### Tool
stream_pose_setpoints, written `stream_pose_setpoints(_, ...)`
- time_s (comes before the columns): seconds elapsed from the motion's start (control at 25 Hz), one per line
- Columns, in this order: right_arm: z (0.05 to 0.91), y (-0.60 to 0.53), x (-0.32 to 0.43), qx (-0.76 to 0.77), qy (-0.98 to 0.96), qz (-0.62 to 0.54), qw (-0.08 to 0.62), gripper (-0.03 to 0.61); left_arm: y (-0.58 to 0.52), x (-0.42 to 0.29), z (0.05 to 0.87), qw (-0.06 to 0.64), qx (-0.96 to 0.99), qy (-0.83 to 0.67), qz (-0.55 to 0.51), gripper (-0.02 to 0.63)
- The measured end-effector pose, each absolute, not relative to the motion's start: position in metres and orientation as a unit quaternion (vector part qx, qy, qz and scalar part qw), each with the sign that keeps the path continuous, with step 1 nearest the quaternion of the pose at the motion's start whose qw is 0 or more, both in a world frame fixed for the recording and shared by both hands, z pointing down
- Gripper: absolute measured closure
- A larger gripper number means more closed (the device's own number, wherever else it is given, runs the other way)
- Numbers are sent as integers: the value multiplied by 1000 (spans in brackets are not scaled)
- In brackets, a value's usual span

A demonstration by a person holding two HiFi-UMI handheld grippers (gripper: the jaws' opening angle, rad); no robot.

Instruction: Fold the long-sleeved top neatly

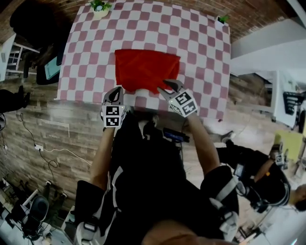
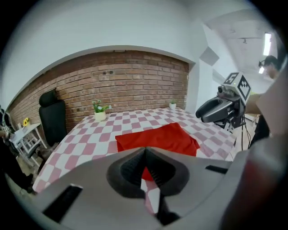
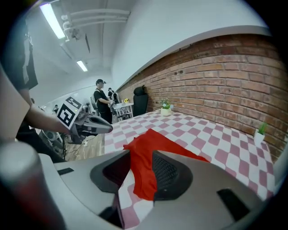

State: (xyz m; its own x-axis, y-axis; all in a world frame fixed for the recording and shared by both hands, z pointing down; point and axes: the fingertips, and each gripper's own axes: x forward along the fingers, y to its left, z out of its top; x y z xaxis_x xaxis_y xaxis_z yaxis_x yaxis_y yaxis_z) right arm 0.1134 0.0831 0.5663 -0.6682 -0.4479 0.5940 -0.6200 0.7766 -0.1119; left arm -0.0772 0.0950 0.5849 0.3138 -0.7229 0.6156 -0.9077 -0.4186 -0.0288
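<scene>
A red long-sleeved top (image 1: 146, 69) lies folded into a rectangle on the pink-and-white checked table (image 1: 191, 43). Both grippers hover at its near edge, lifted off the cloth. My left gripper (image 1: 116, 95) is at the near left corner; in the left gripper view its jaws meet at the tips (image 2: 145, 150) with nothing between them, and the top (image 2: 157, 138) lies beyond. My right gripper (image 1: 169, 88) is at the near right corner. Its jaws (image 3: 141, 166) stand apart, and the top (image 3: 153, 148) shows through the gap, lying on the table, not gripped.
A potted plant (image 1: 99, 7) stands at the table's far left corner, a smaller one (image 1: 223, 19) at the far right. A black chair (image 2: 51, 119) is beside the table, a brick wall behind. A person (image 3: 101, 101) stands far off; another (image 1: 267, 182) sits nearby.
</scene>
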Motion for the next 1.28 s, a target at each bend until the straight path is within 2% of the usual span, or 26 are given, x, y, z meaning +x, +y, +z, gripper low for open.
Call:
stream_pose_setpoints(0.24, 545, 43, 76, 251, -916, 99, 298, 428, 85, -88, 588, 196, 766, -552, 265, 607)
stream_pose_setpoints(0.56, 556, -18, 8, 187, -918, 89, 340, 428, 64, -107, 643, 268, 735, -562, 267, 606)
stream_pose_setpoints(0.6, 560, -25, 2, 180, -916, 90, 346, 428, 61, -107, 649, 281, 732, -560, 266, 593)
stream_pose_setpoints(0.68, 568, -40, -10, 167, -914, 88, 358, 428, 54, -106, 659, 302, 732, -551, 264, 490)
stream_pose_setpoints(0.72, 572, -47, -17, 161, -913, 87, 363, 428, 50, -105, 663, 309, 732, -546, 265, 468)
stream_pose_setpoints(0.92, 596, -72, -48, 121, -907, 80, 395, 428, 42, -105, 693, 350, 722, -531, 273, 428)
stream_pose_setpoints(1.28, 650, -112, -89, 55, -876, 74, 473, 417, 37, -106, 728, 430, 695, -503, 281, 420)
